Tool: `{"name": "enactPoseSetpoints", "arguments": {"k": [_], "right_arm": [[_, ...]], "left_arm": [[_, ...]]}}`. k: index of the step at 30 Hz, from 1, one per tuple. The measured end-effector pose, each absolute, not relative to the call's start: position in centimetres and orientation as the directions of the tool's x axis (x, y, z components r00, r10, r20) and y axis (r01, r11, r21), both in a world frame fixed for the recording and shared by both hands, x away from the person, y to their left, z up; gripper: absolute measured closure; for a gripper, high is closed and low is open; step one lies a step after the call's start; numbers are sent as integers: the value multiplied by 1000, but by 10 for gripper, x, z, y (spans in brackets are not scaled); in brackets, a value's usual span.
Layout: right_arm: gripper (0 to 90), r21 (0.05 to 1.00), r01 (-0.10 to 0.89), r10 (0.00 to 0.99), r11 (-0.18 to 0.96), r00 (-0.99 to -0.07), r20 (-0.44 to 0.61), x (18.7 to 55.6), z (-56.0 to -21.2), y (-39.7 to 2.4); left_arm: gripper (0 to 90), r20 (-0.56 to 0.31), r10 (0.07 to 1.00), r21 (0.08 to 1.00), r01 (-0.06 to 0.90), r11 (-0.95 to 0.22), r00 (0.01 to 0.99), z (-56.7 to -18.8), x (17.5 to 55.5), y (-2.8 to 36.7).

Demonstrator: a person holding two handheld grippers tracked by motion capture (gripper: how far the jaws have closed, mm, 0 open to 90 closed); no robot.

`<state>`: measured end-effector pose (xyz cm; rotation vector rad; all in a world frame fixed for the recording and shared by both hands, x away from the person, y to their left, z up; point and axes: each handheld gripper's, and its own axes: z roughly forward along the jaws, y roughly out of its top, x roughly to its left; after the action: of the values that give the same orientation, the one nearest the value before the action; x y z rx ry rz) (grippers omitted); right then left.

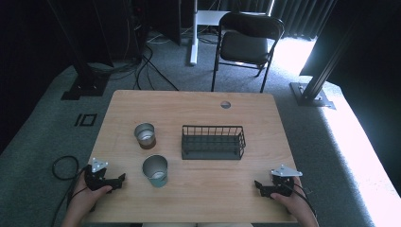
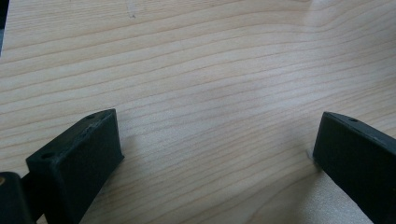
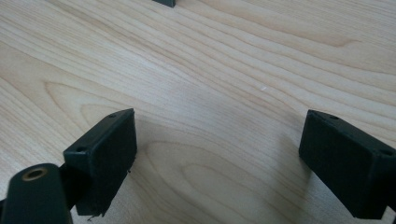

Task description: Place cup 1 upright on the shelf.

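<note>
Resting both tongs, left point(image 1: 119, 181) and right point(image 1: 259, 186), jaws apart and empty on the surface point(image 1: 203, 194); nearest metal cup point(image 1: 155, 170) beside the left looks light, rigid, slick—pinch its rim wall.

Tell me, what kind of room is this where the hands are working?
Probably a lab or recording studio rather than a home. A plain wooden table stands on grey carpet, with dark curtains behind, loose cables on the floor, black metal stands and a folding chair.
</note>
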<state>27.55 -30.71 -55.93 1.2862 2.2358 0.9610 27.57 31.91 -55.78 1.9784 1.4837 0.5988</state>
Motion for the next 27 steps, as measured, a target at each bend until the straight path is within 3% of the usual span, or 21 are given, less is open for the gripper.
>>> {"name": "enactPoseSetpoints", "arguments": {"k": [27], "right_arm": [[109, 735, 587, 847, 340, -531, 32, 270, -559, -303]], "left_arm": [[16, 6, 961, 688, 696, -206, 277, -558, 276, 319]]}}
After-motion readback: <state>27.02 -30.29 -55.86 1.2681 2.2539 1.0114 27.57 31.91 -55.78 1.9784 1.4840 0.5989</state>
